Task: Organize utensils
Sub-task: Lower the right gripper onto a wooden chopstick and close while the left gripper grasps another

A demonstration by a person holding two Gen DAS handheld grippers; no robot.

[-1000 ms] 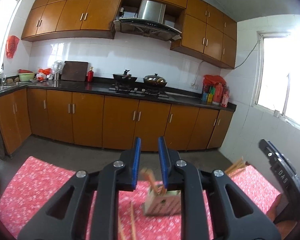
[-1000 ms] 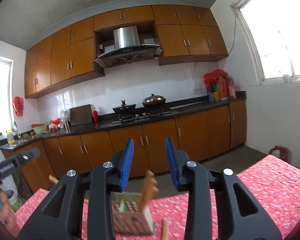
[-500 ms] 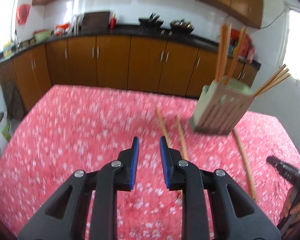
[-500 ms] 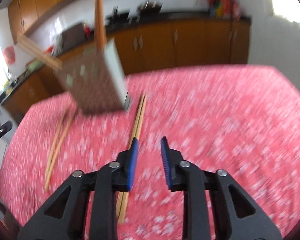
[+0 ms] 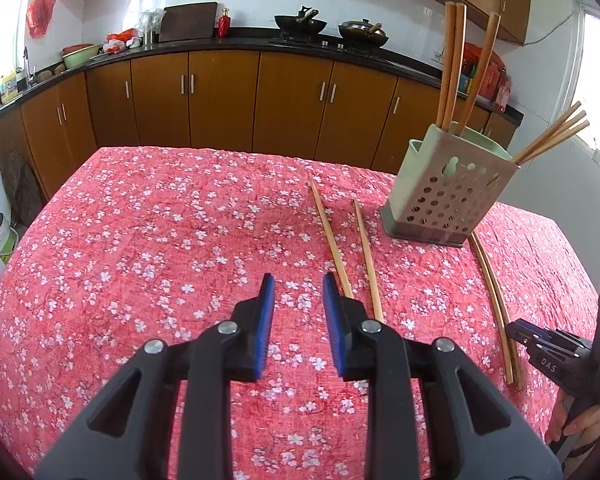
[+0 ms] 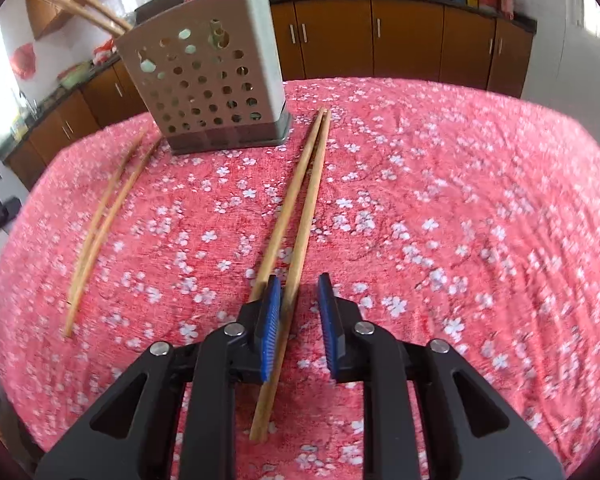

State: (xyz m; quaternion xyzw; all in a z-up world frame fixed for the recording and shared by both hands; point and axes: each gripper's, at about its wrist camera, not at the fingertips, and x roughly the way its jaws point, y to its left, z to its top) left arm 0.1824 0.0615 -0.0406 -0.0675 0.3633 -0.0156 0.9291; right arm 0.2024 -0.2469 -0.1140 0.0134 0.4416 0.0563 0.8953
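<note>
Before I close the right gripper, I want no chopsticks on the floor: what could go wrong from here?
1. The right gripper seems to straddle one stick of the touching pair; closing may take one and roll the other.
2. The holder stands close beyond, with chopsticks leaning out over its rim; a long stick swung upward could knock them.
3. The left gripper is open beside the second pair, which it could nudge.

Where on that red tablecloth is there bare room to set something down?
The wide stretch left of the two loose chopsticks, out to the tablecloth edge, is bare. So is the stretch right of the close pair of chopsticks. It is crowded around the holder, with chopsticks on both sides.
</note>
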